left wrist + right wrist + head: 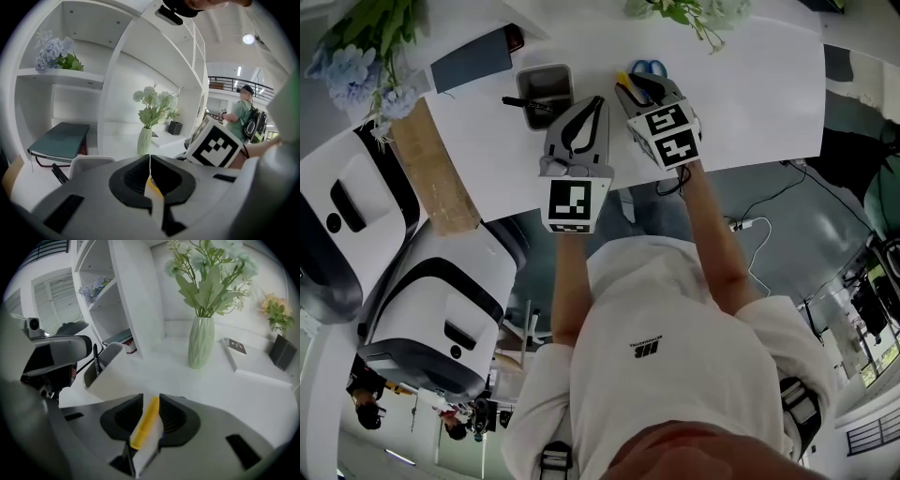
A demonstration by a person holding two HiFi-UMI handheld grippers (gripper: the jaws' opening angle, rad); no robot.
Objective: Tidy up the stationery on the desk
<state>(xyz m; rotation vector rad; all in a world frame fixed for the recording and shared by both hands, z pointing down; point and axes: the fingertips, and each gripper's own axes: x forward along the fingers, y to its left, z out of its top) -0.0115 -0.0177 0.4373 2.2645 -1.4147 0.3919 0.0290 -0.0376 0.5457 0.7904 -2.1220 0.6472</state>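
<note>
A grey pen holder [546,90] stands on the white desk [750,103] with a black pen [521,102] leaning out of it. My left gripper [596,101] is just right of the holder, jaws pressed together with nothing seen between them. In the left gripper view the holder [92,162] and pen [58,173] sit low at the left. My right gripper [151,414] is shut on a yellow stick-shaped item [146,422]. From the right gripper view the holder [104,366] lies to the left. Blue-handled scissors [649,67] lie just beyond the right gripper [639,86].
A pale green vase [200,342] of flowers stands ahead of the right gripper, a dark-covered notebook [236,346] beside it. A teal book [61,140] lies on the lower shelf. White shelving [117,79] rises behind the desk. A wooden board [431,169] edges the desk at left.
</note>
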